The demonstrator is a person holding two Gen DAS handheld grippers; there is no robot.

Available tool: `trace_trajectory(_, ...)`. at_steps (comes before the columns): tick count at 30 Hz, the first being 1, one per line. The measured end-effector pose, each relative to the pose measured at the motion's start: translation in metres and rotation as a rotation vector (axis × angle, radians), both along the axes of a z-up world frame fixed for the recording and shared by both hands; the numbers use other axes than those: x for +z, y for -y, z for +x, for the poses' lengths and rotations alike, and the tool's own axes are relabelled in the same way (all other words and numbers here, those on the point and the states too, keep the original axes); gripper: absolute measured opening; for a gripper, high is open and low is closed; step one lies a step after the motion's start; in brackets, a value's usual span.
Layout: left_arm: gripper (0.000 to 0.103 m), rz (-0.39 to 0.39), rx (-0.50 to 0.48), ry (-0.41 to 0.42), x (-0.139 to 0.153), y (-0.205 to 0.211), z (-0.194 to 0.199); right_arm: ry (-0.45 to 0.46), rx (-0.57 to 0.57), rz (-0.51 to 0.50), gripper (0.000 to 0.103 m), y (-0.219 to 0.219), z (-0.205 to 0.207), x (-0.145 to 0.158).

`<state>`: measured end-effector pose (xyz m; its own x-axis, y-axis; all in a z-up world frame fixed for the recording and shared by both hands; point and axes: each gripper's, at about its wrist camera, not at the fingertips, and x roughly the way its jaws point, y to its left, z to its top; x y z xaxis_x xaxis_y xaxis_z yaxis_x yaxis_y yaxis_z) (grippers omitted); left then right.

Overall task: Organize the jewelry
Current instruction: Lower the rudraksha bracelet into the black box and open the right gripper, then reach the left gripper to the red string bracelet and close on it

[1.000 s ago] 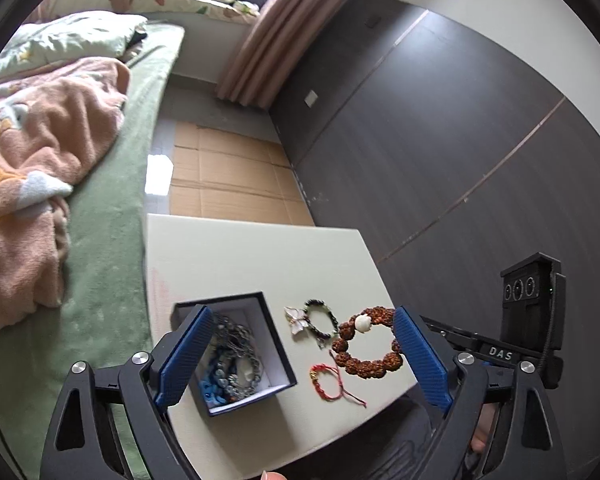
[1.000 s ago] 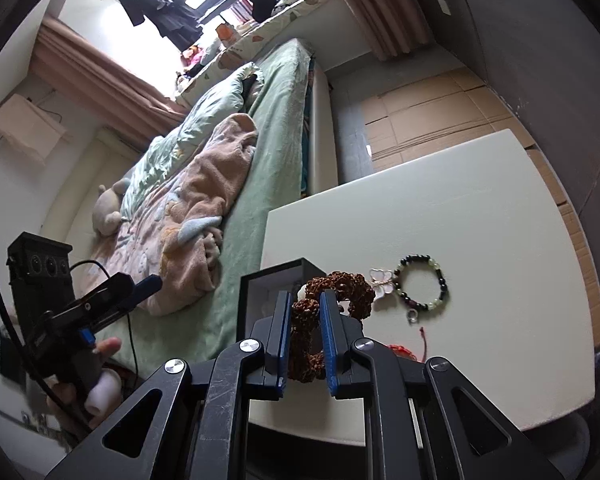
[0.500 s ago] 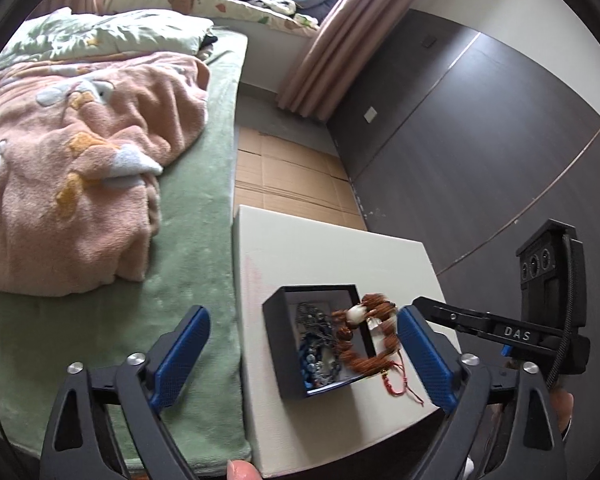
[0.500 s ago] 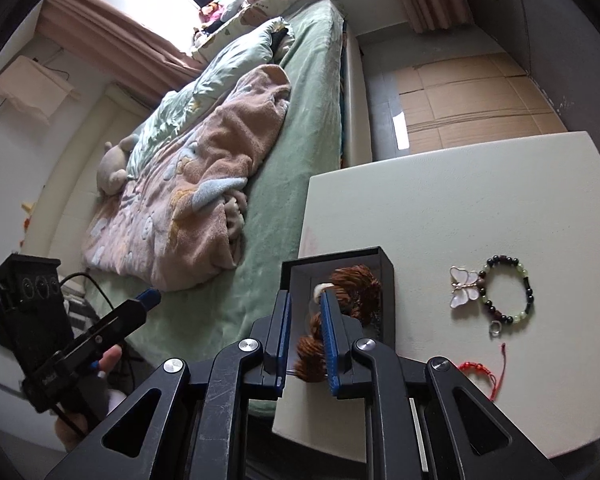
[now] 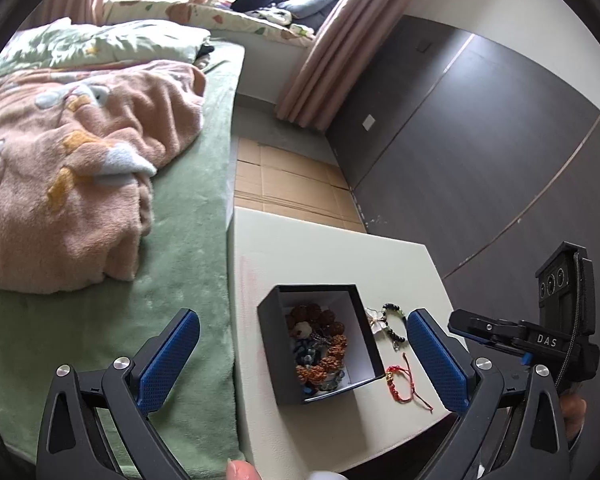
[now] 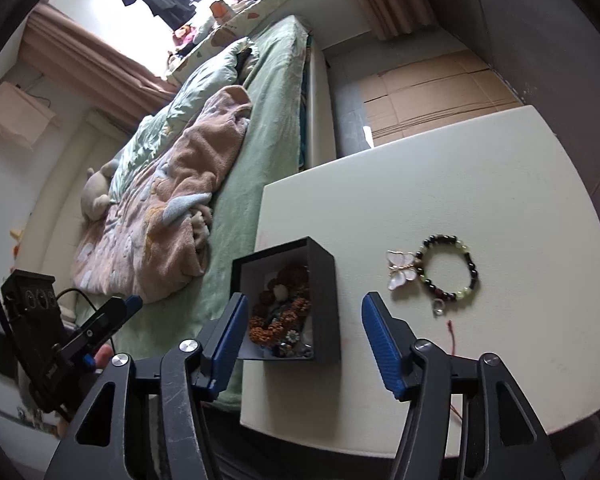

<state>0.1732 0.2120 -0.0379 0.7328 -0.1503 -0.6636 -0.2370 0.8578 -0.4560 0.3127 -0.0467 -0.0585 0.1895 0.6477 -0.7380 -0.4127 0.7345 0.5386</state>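
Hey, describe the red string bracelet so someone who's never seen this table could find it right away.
Start at the pale table beside the green bed, then find the open black box on it. The red string bracelet lies flat just outside the box's near corner. Unlike the dark beaded bracelet with the butterfly charm farther back, it is thin red cord with loose tails.

Past your right tongs (image 6: 302, 336) the tabletop (image 6: 480, 184) is wide open. Only the black box (image 6: 325, 300) sits right ahead between the opening jaws, the beaded bracelet (image 6: 448, 270) just off to their right, bed (image 6: 268, 112) hugging the left edge.
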Motion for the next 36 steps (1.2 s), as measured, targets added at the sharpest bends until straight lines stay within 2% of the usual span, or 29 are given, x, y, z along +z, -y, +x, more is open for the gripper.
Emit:
trace_trajectory(4, 0.103, 0.021, -0.058, -0.021, -0.003, 0.022, 0.01, -0.016, -0.051, -0.012, 0.06, 0.033, 0.0, -0.008)
trace_trajectory(7, 0.103, 0.073, -0.083, -0.044, -0.005, 0.044, 0.019, -0.026, -0.089, -0.026, 0.062, 0.055, 0.0, -0.015)
trace_trajectory(9, 0.103, 0.109, -0.101, -0.055, -0.006, 0.059, 0.025, -0.05, -0.104, -0.012, 0.074, 0.068, 0.001, -0.02)
trace_trajectory(11, 0.103, 0.125, -0.129, -0.069, -0.008, 0.074, 0.031, -0.066, -0.121, 0.007, 0.079, 0.082, 0.001, -0.025)
trace_trajectory(16, 0.103, 0.183, -0.191, -0.102, -0.011, 0.111, 0.041, -0.076, -0.16, 0.008, 0.079, 0.109, -0.001, -0.037)
trace_trajectory(24, 0.102, 0.206, -0.299, -0.149, -0.019, 0.162, 0.058, -0.049, -0.232, 0.008, 0.079, 0.151, -0.007, -0.049)
trace_trajectory(29, 0.089, 0.241, -0.373, -0.2, -0.032, 0.198, 0.071, -0.007, -0.287, -0.05, 0.079, 0.175, -0.014, -0.056)
trace_trajectory(36, 0.06, 0.25, -0.406, -0.286, -0.064, 0.231, 0.088, 0.032, -0.324, -0.096, 0.079, 0.202, -0.022, -0.063)
